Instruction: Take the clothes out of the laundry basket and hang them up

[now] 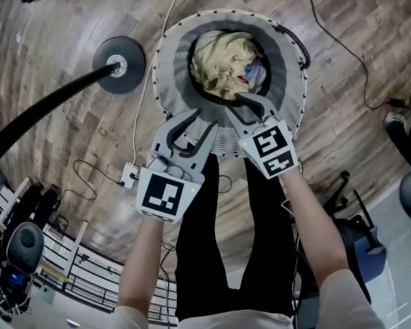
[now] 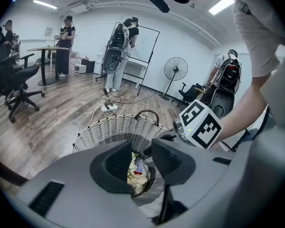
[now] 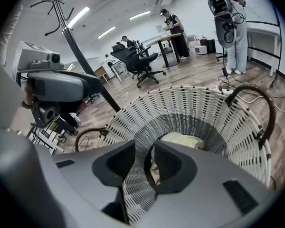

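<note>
Left gripper (image 1: 204,120) hovering over basket (image 1: 166,67) near rim, jaws spread and pinching nothing, right gripper (image 1: 236,105) hanging just inside basket mouth, jaws spread and empty too, clothes (image 1: 222,60) lying crumpled in basket bottom, basket sitting beside stand base (image 1: 120,64)

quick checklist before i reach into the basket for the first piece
1. left gripper jaws apart, nothing between them: ok
2. right gripper jaws apart, nothing between them: ok
3. clothes lie in the laundry basket, top uncovered: ok
4. both grippers over the basket's near side: ok
5. coat stand stands beside the basket: ok
6. one garment separable from the pile: cannot tell
</note>
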